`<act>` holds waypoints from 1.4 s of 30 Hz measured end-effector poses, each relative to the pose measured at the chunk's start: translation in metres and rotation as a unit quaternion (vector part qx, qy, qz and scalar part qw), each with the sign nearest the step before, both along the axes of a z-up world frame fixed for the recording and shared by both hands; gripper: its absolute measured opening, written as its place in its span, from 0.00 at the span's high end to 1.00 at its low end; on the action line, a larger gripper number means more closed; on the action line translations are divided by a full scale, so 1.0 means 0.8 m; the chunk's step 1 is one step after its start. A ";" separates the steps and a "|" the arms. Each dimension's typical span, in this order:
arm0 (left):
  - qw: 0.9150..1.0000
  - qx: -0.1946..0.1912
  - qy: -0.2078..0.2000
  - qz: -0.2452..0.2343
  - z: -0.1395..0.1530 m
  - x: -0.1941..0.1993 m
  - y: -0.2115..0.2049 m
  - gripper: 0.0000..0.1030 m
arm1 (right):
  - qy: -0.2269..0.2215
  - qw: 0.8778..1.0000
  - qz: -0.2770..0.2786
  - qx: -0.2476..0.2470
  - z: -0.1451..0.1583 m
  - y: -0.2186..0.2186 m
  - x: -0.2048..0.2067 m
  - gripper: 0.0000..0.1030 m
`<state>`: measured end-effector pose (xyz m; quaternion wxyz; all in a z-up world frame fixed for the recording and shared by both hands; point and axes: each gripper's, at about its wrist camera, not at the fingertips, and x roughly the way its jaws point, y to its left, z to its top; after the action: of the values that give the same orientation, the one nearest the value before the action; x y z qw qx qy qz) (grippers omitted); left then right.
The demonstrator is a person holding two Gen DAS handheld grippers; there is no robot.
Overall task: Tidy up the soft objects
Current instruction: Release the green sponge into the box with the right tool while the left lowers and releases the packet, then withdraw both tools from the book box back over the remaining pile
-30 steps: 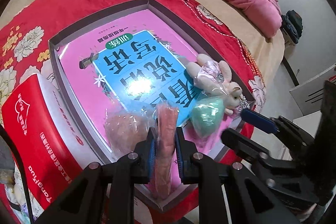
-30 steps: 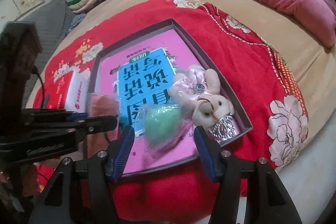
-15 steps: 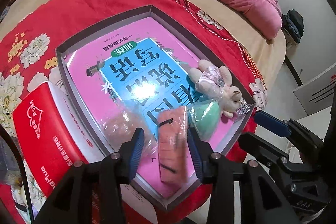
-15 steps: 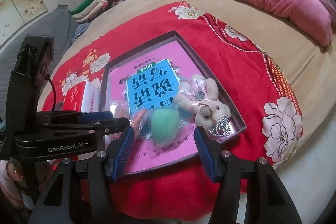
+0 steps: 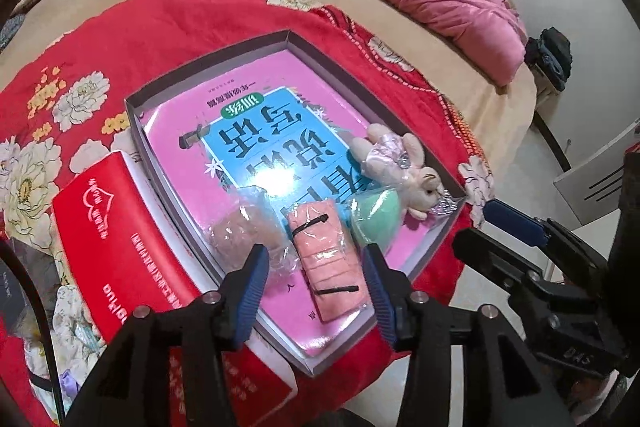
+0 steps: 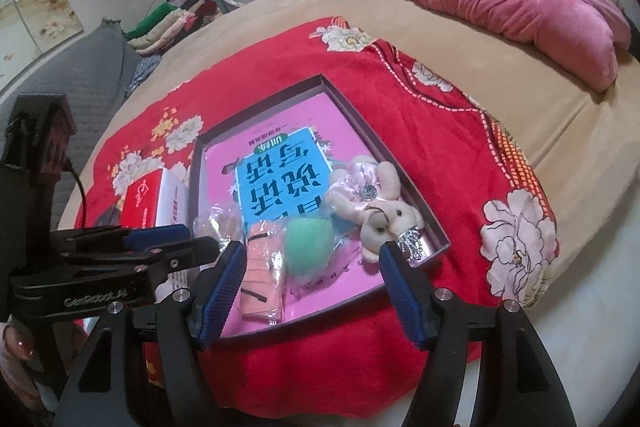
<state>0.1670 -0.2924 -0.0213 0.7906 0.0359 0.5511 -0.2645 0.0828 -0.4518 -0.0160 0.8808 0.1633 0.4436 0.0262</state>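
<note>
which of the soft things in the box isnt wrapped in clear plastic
The plush bunny at the box's right edge looks bare. The tan soft item, the folded pink cloth and the green sponge each lie in crinkly clear bags.

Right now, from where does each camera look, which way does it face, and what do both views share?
Left wrist: sits on the left gripper, looks forward and down at the salmon cloth in the tray; its own open jaws show, the right gripper at right.
Right wrist: sits on the right gripper, looks down at the green sponge and plush bunny; its open jaws show, the left gripper at left.
Shared: tray, book, bunny, sponge, cloth, red box.
</note>
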 end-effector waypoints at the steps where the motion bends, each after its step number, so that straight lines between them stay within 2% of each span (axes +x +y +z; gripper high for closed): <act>1: 1.000 -0.001 -0.003 0.000 0.004 -0.002 0.002 0.48 | 0.000 1.000 -0.001 -0.003 0.002 0.001 -0.001 0.31; 8: 0.999 -0.008 -0.026 0.016 0.026 -0.015 0.022 0.43 | -0.006 0.999 -0.020 -0.025 0.012 0.005 -0.007 0.28; 20: 0.996 0.011 -0.073 0.044 0.054 -0.040 0.055 0.39 | -0.017 0.997 -0.058 -0.051 0.033 0.008 -0.017 0.27; 30: 0.994 0.021 -0.091 0.065 0.066 -0.064 0.085 0.38 | -0.041 0.994 -0.057 -0.080 0.057 0.032 -0.026 0.26; 33: 0.993 0.020 -0.097 0.070 0.072 -0.073 0.098 0.38 | -0.054 0.991 -0.059 -0.111 0.070 0.045 -0.028 0.26; 42: 0.988 0.012 -0.117 0.102 0.100 -0.091 0.145 0.38 | -0.089 0.991 -0.029 -0.097 0.104 0.085 -0.032 0.26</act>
<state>0.0943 -0.1762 0.0586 0.8721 0.0199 0.4585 -0.1697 0.0569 -0.3838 0.0672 0.9287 0.0874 0.3592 -0.0283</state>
